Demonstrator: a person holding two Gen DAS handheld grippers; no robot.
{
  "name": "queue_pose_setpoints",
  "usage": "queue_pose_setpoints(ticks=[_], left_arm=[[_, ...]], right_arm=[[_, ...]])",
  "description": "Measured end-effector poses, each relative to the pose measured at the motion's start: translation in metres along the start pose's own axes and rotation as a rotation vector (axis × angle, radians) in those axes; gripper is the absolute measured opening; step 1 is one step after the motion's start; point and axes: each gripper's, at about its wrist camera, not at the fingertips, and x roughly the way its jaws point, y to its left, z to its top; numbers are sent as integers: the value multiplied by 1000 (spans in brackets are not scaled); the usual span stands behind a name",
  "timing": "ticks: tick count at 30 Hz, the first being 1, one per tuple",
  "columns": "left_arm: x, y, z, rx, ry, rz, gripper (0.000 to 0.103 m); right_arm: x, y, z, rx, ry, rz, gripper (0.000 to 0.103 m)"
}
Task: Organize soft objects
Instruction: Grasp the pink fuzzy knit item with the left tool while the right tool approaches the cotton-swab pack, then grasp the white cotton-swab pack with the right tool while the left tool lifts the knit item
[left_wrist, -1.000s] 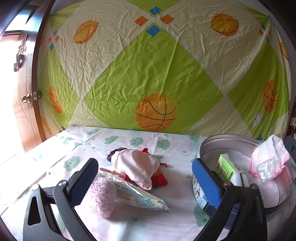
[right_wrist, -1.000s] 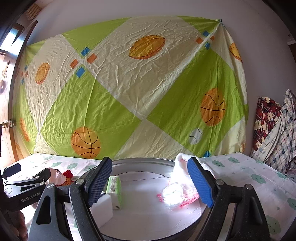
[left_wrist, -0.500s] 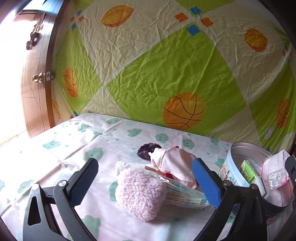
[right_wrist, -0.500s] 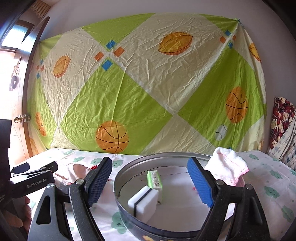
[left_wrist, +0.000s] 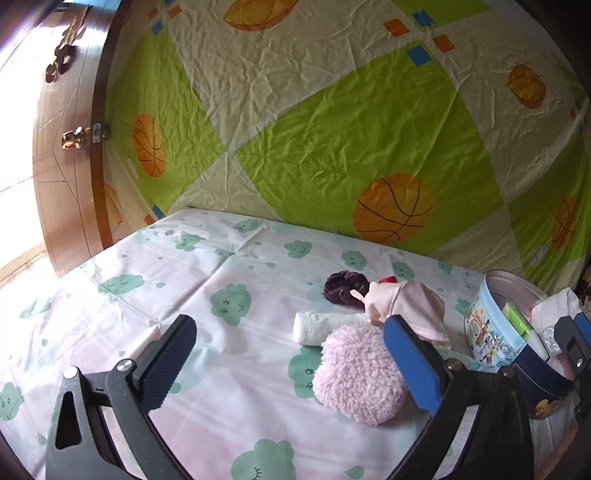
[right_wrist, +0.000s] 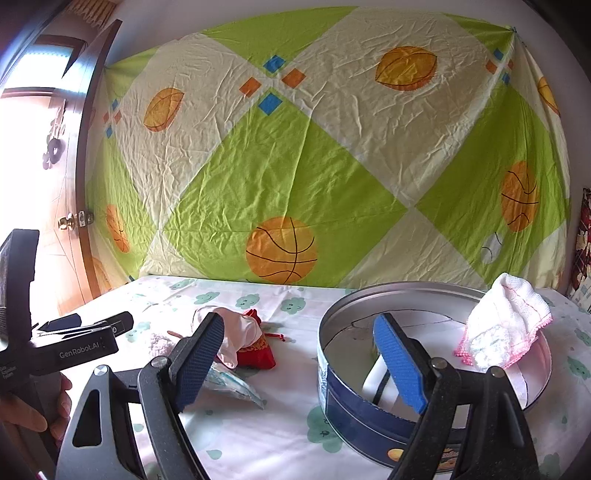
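Note:
A fluffy pink pad (left_wrist: 360, 376) lies on the cloud-print sheet, beside a white rolled cloth (left_wrist: 319, 326) and a doll in a pink dress (left_wrist: 399, 306) with dark hair. My left gripper (left_wrist: 295, 365) is open and empty, just left of the pad. A round tin (right_wrist: 424, 354) holds a sponge (right_wrist: 376, 380) and a green packet (left_wrist: 517, 321); a white pink-edged cloth (right_wrist: 506, 325) hangs on its rim. My right gripper (right_wrist: 303, 362) is open and empty, at the tin's left rim. A red pouch (right_wrist: 256, 354) and a plastic packet (right_wrist: 229, 384) lie left of the tin.
A patterned basketball sheet (right_wrist: 314, 166) hangs on the wall behind the bed. A wooden door (left_wrist: 70, 147) stands at the left. Patterned fabric (right_wrist: 583, 243) hangs at the far right. The bed sheet (left_wrist: 166, 277) spreads to the left of the objects.
Both grippers have swung left. The fluffy pad and doll have shifted right in the left view; the tin now sits right of centre in the right view. Both stay open.

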Motion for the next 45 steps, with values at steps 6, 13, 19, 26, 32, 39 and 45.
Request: queue_pose_setpoints(ticks=[6,13,19,26,32,39,45], left_arm=[[8,-20,-6,126,93,-109,103],[37,-56,-7,245,181,-70,99],[65,-38,-5,131,297,-59,80],[65,-22,-6,40,300,-89,43],[43,-15,-2,27,178,-31,34],[9,-3,1,-21,-11,109,34],[-1,19,1,-134,-72,134,34]], right_arm=[[-1,-6,-1,32,1,13,85],[0,-12,-2,61,16,20,85],[2,-11,-3,55,30,32,85],[5,-7,-3,40,42,43,85],[7,-3,-3,16,54,59,85],[23,18,-5,-7,127,189,85],[62,45,-10,46,281,274,85]])
